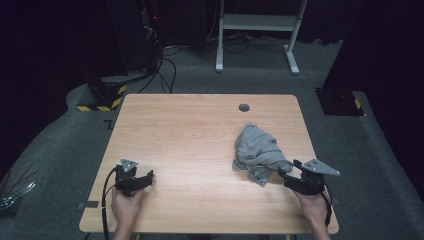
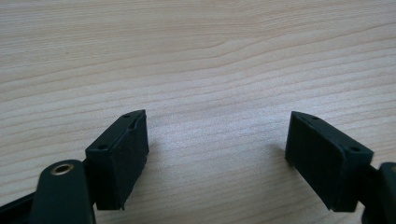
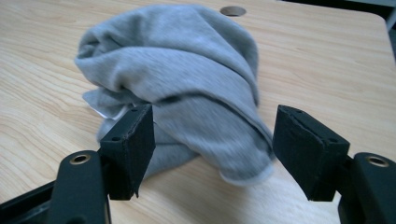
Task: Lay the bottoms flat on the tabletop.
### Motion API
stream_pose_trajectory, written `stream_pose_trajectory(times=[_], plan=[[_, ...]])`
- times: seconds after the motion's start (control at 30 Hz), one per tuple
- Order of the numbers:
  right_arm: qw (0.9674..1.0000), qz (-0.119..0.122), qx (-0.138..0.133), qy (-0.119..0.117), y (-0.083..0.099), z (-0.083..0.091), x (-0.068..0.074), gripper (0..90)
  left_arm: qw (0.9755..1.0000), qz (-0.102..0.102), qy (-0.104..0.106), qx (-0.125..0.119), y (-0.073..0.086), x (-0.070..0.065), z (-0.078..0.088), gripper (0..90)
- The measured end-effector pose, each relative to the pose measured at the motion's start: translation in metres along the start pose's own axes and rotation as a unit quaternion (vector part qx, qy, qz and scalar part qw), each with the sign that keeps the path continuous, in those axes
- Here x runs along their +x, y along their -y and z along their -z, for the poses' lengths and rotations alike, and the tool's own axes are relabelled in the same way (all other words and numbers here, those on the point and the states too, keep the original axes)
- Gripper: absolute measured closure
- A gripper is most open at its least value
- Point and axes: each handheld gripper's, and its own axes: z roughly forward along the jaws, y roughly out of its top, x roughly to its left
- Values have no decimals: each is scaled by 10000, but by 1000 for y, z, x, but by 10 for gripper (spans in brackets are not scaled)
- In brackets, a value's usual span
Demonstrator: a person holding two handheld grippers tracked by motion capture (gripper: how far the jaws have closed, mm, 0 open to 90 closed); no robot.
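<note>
A crumpled grey cloth (image 1: pixel 257 150) lies in a heap on the right half of the wooden table (image 1: pixel 190 130). My right gripper (image 1: pixel 288 168) is at the cloth's near right corner and points at it. In the right gripper view its jaws stand wide apart and the gripper (image 3: pixel 212 144) is open. The cloth (image 3: pixel 187 84) has its near end hanging between the pads without touching either. My left gripper (image 1: pixel 148 178) rests near the table's front left. It is open (image 2: pixel 217 149), with only bare wood between its jaws.
A small round grommet (image 1: pixel 244 107) is set in the tabletop behind the cloth. Beyond the table stand a white desk frame (image 1: pixel 260 22) and dark stands with yellow-black striped bases (image 1: pixel 102 97). The table's front edge runs close under both hands.
</note>
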Motion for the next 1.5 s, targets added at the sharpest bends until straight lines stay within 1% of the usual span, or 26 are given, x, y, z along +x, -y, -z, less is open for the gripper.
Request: stream_pose_trajectory(times=[0.07,0.23,0.4,0.43,0.47,0.57,0.63,0.73,0.77,0.8,0.87,0.9,0.97,1.0,1.03,1.07,1.13,1.17,1.23,1.33,1.37,1.43,1.5], plan=[[10000,25,22,-71,-6,-6,4,286,10000,1,-1,0,0,0,0,216],[9997,110,87,-174,-13,-19,8,265,10000,2,1,5,0,0,0,219],[9995,161,213,-173,-21,-34,11,236,10000,17,-9,0,0,0,0,227],[9995,161,213,-173,-21,-34,11,236,10000,17,-9,0,0,0,0,227],[9993,181,301,-158,-24,-41,12,231,10000,18,-8,0,0,0,0,228],[9992,166,346,-150,-26,-46,12,231,10000,21,-8,3,0,0,0,228],[9988,127,453,-138,-26,-53,12,237,10000,17,-9,3,0,0,0,228],[9983,102,549,-138,-26,-56,12,253,10000,16,-9,4,0,0,0,228],[9981,129,588,-160,-26,-57,11,268,10000,16,-9,4,0,0,0,228],[9974,146,671,-224,-26,-58,10,311,10000,16,-10,3,0,0,0,228],[9970,119,714,-288,-26,-59,9,365,10000,18,-9,-1,0,0,0,228],[9970,119,714,-288,-26,-59,9,365,10000,18,-9,-1,0,0,0,228],[9964,95,745,-383,-25,-60,9,472,10000,16,-12,-1,0,0,0,229],[9959,130,776,-448,-25,-61,11,577,10000,19,-13,0,0,0,0,229],[9959,130,776,-448,-25,-61,11,577,10000,19,-13,0,0,0,0,229],[9956,141,783,-490,-25,-61,12,600,10000,16,-12,-1,0,0,0,229],[9948,172,816,-583,-25,-62,15,687,10000,17,-12,2,0,0,0,229],[9948,172,816,-583,-25,-62,15,687,10000,17,-12,2,0,0,0,229],[9944,192,803,-665,-26,-62,16,711,10000,18,-12,2,0,0,0,229],[9940,167,760,-767,-27,-62,22,732,10000,16,-13,-3,0,0,0,229],[9939,146,750,-796,-28,-62,26,735,10000,16,-13,-1,0,0,0,229],[9936,232,707,-849,-30,-62,31,739,10000,18,-13,1,0,0,0,229],[9934,265,651,-903,-34,-62,40,741,10000,13,-16,-1,0,0,0,229]])
